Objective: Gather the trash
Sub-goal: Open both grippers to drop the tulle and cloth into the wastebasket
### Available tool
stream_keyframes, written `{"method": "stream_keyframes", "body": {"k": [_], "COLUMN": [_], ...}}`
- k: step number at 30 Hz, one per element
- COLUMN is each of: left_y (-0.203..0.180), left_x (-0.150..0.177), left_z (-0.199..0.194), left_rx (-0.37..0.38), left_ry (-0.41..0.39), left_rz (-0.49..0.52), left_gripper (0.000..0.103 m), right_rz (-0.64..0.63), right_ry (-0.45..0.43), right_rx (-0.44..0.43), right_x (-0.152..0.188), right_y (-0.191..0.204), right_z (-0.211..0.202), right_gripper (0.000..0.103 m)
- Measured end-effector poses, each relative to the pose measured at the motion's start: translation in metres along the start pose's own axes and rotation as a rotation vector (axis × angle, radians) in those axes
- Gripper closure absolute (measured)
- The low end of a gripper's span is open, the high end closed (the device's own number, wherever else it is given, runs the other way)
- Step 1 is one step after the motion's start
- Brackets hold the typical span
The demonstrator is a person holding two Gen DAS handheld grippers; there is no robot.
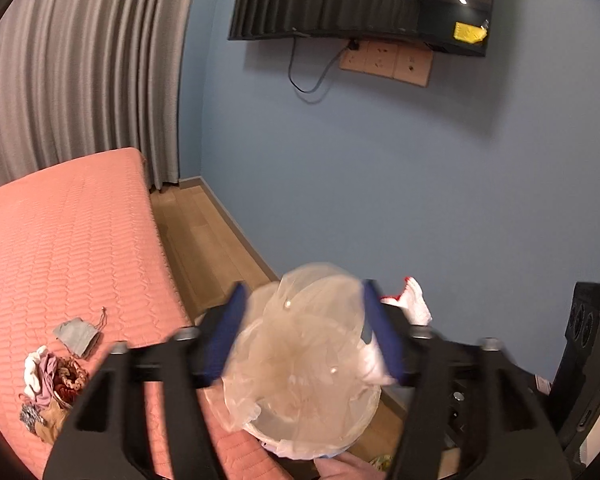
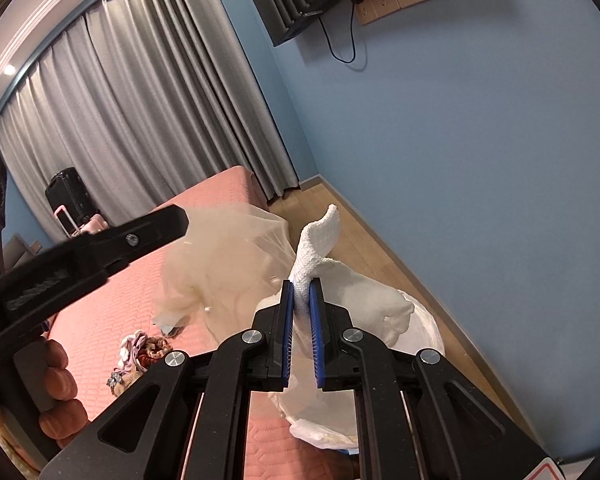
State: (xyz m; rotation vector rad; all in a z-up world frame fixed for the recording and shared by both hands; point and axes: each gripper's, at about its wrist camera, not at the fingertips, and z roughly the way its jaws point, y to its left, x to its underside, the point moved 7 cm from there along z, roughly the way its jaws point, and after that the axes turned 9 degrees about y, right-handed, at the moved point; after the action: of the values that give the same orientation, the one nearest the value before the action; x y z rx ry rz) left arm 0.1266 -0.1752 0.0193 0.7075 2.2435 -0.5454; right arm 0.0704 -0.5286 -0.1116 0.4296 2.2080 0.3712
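My left gripper (image 1: 302,334) has its blue pads wide apart around a cream tulle bundle with pearl beads (image 1: 304,344), held over a lined bin (image 1: 340,436) beside the bed; whether the pads grip it I cannot tell. The bundle also shows in the right wrist view (image 2: 220,264), by the left gripper's black finger (image 2: 156,228). My right gripper (image 2: 302,292) is shut on a white textured sock (image 2: 320,240), which hangs over the white-bagged bin (image 2: 424,332). The sock's red-trimmed end shows in the left wrist view (image 1: 414,300).
A pink quilted bed (image 1: 68,240) carries a grey pouch (image 1: 76,334) and a heap of small fabric items (image 1: 50,384). Wooden floor (image 1: 204,240) runs along the blue wall. Grey curtains and a wall TV (image 1: 360,0) stand behind. A black suitcase (image 2: 68,196) is far left.
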Motion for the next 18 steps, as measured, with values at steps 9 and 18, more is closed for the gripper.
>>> {"method": "stream_keyframes", "body": {"k": [9, 18], "left_y": [0.009, 0.026], "left_x": [0.001, 0.013], "left_z": [0.004, 0.003], "left_rx": [-0.032, -0.055], "left_ry": [0.012, 0.028], "left_rz": [-0.016, -0.053], "left_gripper": [0.034, 0.034], "right_rz": [0.012, -0.01], "right_ry": [0.0, 0.008], "right_rx": [0.003, -0.01], "right_x": [0.001, 0.005], "right_y": [-0.005, 0.004], "right_z": [0.008, 0.009], "right_gripper": [0.086, 0.084]}}
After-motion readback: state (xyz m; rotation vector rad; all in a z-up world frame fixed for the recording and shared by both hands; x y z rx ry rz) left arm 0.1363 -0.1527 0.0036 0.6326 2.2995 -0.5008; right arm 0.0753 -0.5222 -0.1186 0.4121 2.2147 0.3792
